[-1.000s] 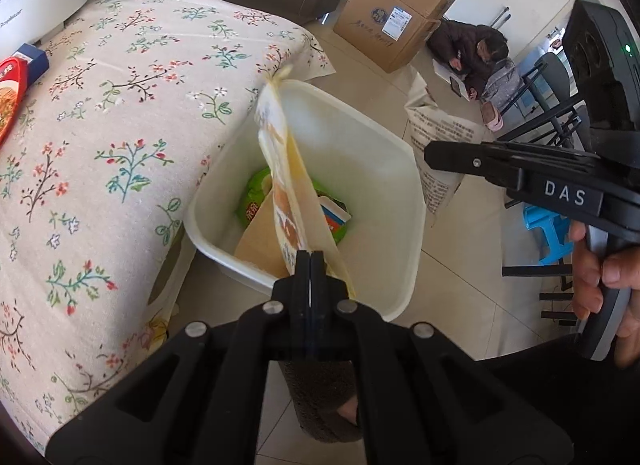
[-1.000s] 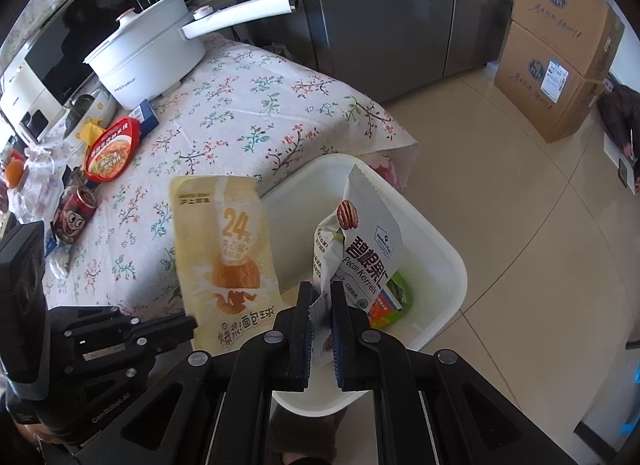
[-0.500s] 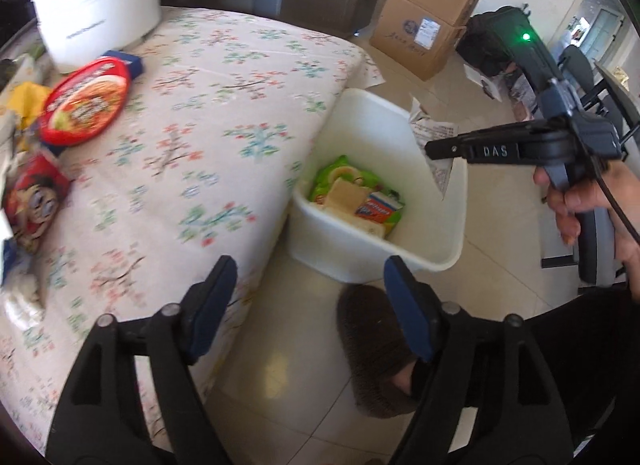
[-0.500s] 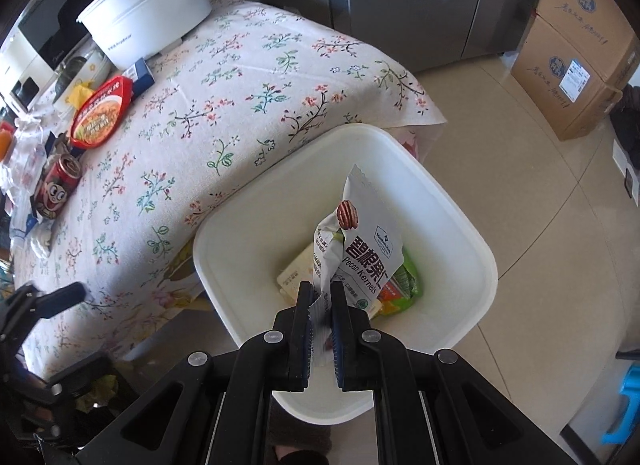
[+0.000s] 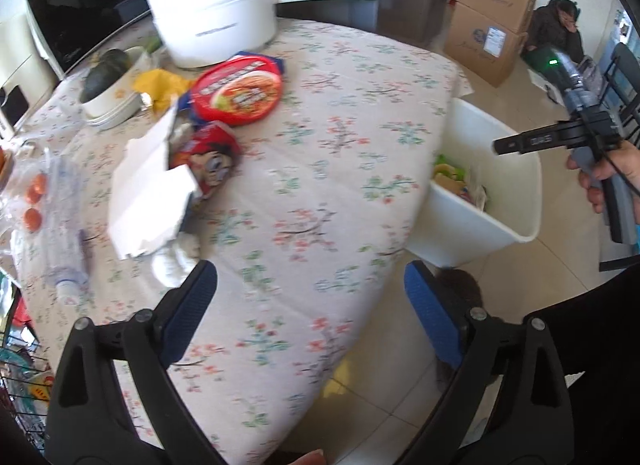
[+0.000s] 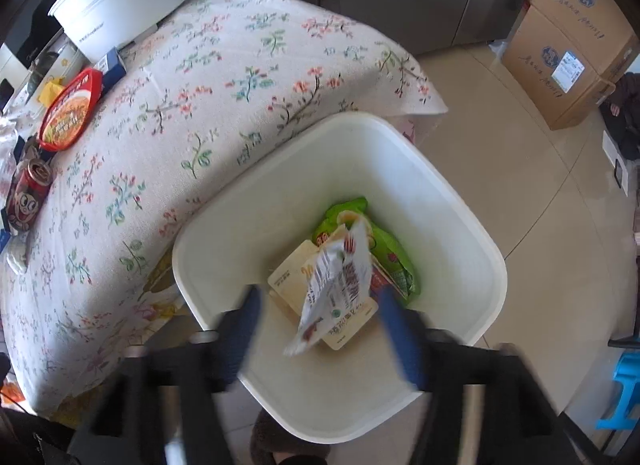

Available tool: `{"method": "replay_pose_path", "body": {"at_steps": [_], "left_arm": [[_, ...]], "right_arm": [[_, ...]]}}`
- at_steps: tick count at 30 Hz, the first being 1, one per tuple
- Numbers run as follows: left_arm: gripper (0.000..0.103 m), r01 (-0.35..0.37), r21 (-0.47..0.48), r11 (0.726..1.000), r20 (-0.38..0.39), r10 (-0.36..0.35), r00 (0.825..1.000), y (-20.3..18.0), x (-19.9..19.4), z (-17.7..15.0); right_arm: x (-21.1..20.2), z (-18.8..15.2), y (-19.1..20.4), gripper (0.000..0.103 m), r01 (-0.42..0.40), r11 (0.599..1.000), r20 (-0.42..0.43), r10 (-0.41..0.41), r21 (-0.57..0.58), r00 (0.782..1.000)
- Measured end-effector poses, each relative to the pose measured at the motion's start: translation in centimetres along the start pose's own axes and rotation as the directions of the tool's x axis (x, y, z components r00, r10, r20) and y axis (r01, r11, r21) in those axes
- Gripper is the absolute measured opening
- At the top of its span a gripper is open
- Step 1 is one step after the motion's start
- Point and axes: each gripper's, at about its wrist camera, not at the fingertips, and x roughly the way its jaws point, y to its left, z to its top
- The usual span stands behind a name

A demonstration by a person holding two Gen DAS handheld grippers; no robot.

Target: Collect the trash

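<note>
While our right gripper (image 6: 320, 329) hangs over the bin (image 6: 460, 205) with its 2 blue-padded fingers (image 6: 398, 337) spread wide and blurred, a crinkly white foil pouch (image 6: 336, 285) sits between them, touching neither, tilted above the litter inside. Under it we see a flat beige packet (image 6: 290, 277) and a glossy green wrapper (image 6: 394, 261) on the bin's smooth white plastic floor. The bin is squarish with rounded corners and stands on pale floor tiles against the table's edge.

Our left gripper (image 5: 310, 315) hovers over the table (image 5: 320, 153), fingers (image 5: 430, 317) wide apart and holding nothing; their pads are ribbed blue rubber. The cloth is soft cotton with small floral sprigs. On it lie a round red noodle bowl (image 5: 238, 91), a red cartoon can (image 5: 210, 161), torn white paper (image 5: 148, 193), a crumpled tissue (image 5: 174, 259) just ahead of the left finger, and a white enamel pot (image 5: 216, 17).
</note>
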Motion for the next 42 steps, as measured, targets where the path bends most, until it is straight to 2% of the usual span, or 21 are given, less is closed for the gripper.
{"method": "replay_pose_path", "body": {"at_steps": [5, 10, 13, 16, 21, 23, 25, 26, 29, 31, 33, 37, 42], "left_arm": [[0.095, -0.067, -0.066, 0.996, -0.021, 0.065, 0.998, 3.9, 0.9, -0.6], [0.095, -0.107, -0.139, 0.985, -0.033, 0.103, 0.994, 6.7, 2.1, -1.4], [0.095, -0.086, -0.197, 0.977, -0.037, 0.080, 0.996, 8.0, 2.9, -1.4], [0.095, -0.120, -0.194, 0.974, -0.031, 0.116, 0.993, 8.3, 3.9, -0.9], [0.093, -0.192, -0.143, 0.971, 0.026, 0.198, 0.980, 8.3, 5.2, 0.6], [0.086, -0.216, -0.137, 0.967, 0.030, 0.222, 0.975, 8.5, 5.7, 0.8], [0.074, -0.201, -0.139, 0.970, 0.025, 0.206, 0.978, 8.7, 6.0, 0.9], [0.071, -0.198, -0.139, 0.970, 0.025, 0.203, 0.979, 8.7, 6.1, 1.0], [0.050, -0.210, -0.135, 0.968, 0.027, 0.215, 0.976, 8.7, 6.0, 1.0], [0.032, -0.203, -0.153, 0.967, 0.021, 0.208, 0.978, 9.0, 5.7, 1.0], [0.025, -0.207, -0.179, 0.962, 0.019, 0.214, 0.977, 9.5, 5.0, 1.1], [0.011, -0.192, -0.228, 0.955, 0.069, 0.212, 0.975, 10.6, 2.5, 1.2], [0.007, -0.144, -0.313, 0.939, 0.110, 0.187, 0.976, 12.8, -0.2, 0.5]], "right_arm": [[-1.9, 0.6, 2.6, 0.074, -0.055, 0.998, 0.026, 0.056, -0.022, 0.998], [-3.6, 0.8, 6.6, 0.075, -0.099, 0.990, 0.042, 0.103, -0.100, 0.994], [-3.5, 0.9, 8.8, 0.076, -0.095, 0.985, 0.033, 0.101, -0.146, 0.994], [-3.2, 1.1, 10.4, 0.076, -0.092, 0.981, 0.020, 0.097, -0.173, 0.995], [-3.4, 1.6, 12.3, 0.076, -0.111, 0.973, 0.023, 0.118, -0.200, 0.993], [-3.5, 1.7, 12.9, 0.076, -0.117, 0.971, 0.022, 0.124, -0.209, 0.992], [-3.5, 1.7, 13.4, 0.076, -0.121, 0.969, 0.020, 0.128, -0.215, 0.992], [-3.5, 1.7, 13.5, 0.076, -0.123, 0.968, 0.019, 0.130, -0.217, 0.991], [-3.4, 1.7, 14.0, 0.076, -0.121, 0.966, 0.016, 0.128, -0.226, 0.992], [-3.4, 1.6, 14.2, 0.076, -0.119, 0.966, 0.014, 0.126, -0.231, 0.992], [-3.5, 1.5, 14.4, 0.076, -0.120, 0.965, 0.016, 0.128, -0.233, 0.992], [-4.0, 1.5, 15.0, 0.076, -0.124, 0.964, 0.030, 0.135, -0.236, 0.990], [-4.4, 1.5, 16.7, 0.076, -0.131, 0.959, 0.033, 0.144, -0.250, 0.989]]}}
